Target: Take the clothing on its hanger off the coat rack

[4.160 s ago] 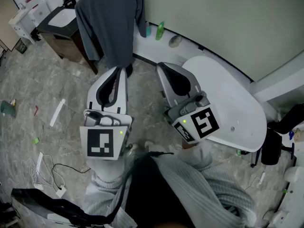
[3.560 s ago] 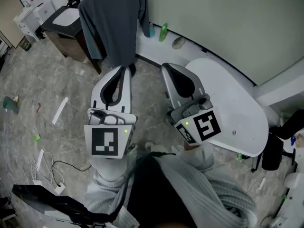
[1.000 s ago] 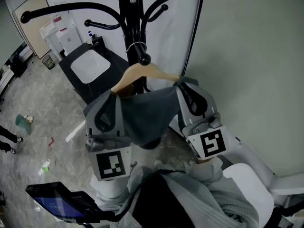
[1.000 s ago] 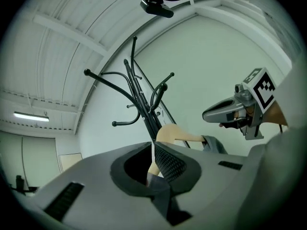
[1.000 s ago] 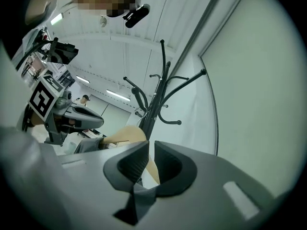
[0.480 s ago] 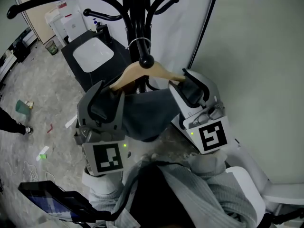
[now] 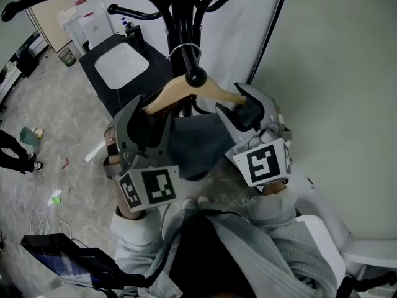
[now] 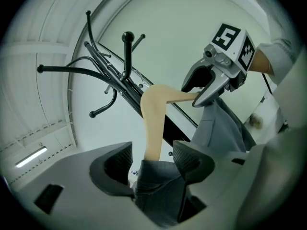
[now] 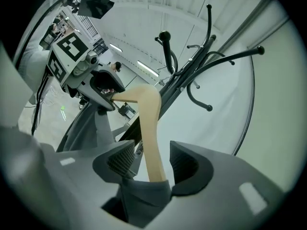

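Observation:
A wooden hanger [image 7: 186, 92] hangs by its metal hook [image 7: 185, 49] on the black coat rack [image 7: 177, 11], with a grey garment [image 7: 198, 143] draped over it. My left gripper [image 7: 147, 120] sits at the hanger's left arm and my right gripper [image 7: 248, 110] at its right arm. In the left gripper view the jaws [image 8: 153, 157] are opening, with the hanger arm [image 8: 153, 123] and the garment's shoulder [image 8: 158, 186] between them, not pinched. In the right gripper view the jaws [image 9: 153, 161] are opening too, with gaps on both sides of the hanger arm [image 9: 149, 128].
The rack's curved pegs [image 8: 125, 51] spread just above the hanger. A black cabinet with a white basin [image 7: 121, 64] stands behind the rack. The pale wall [image 7: 335, 73] is close on the right. A white tub's rim [image 7: 322, 228] lies at the lower right, and a person's leg [image 7: 12, 148] at the left edge.
Both grippers rose from below the garment's hem to the hanger's two arms. In the last second their jaws have spread apart and the left gripper has rolled sideways.

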A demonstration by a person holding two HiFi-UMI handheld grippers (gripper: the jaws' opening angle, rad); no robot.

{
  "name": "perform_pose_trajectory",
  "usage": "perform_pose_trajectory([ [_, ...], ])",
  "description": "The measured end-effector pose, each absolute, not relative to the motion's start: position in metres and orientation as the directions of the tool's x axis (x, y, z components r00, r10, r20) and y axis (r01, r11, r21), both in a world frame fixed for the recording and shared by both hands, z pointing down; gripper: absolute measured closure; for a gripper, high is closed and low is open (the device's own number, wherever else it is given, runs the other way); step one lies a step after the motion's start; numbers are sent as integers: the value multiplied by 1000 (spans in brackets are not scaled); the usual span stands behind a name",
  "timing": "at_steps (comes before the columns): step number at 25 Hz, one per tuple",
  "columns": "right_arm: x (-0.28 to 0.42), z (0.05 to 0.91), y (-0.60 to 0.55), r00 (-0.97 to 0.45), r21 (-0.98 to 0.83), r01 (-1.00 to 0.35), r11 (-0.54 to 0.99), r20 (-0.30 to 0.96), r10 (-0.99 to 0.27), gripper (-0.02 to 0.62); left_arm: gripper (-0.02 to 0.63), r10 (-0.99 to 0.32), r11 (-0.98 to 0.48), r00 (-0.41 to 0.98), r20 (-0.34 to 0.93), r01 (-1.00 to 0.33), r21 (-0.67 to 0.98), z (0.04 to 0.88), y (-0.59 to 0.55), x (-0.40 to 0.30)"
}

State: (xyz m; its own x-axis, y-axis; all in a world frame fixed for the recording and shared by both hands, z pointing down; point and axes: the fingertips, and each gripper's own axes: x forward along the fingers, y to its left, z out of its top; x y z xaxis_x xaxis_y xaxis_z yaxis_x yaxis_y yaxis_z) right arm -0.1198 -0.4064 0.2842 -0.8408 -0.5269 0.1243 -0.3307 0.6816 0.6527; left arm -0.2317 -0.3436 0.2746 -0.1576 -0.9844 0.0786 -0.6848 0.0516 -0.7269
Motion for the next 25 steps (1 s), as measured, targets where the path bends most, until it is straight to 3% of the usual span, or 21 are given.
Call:
perform_pose_trajectory([
  [4,-125,286,-409,-830,676,-331,658,123,-544,399,357,-984,84,-173,41,-657,-749,272,-350,-230],
  [7,-127,286,-412,-824,692,-347,633,98,-558,450,364,-983,100,-180,22,-638,-763,271,-352,-232],
  [9,-127,285,-413,-824,696,-356,623,81,-561,476,451,-982,112,-191,11,-619,-777,270,-353,-233],
  [11,-127,285,-413,-826,699,-357,620,74,-560,476,488,-981,103,-194,24,-614,-782,270,-353,-233],
  [25,-117,263,-401,-800,722,-425,546,-18,-599,482,502,-981,139,-192,-34,-570,-810,249,-341,-222],
])
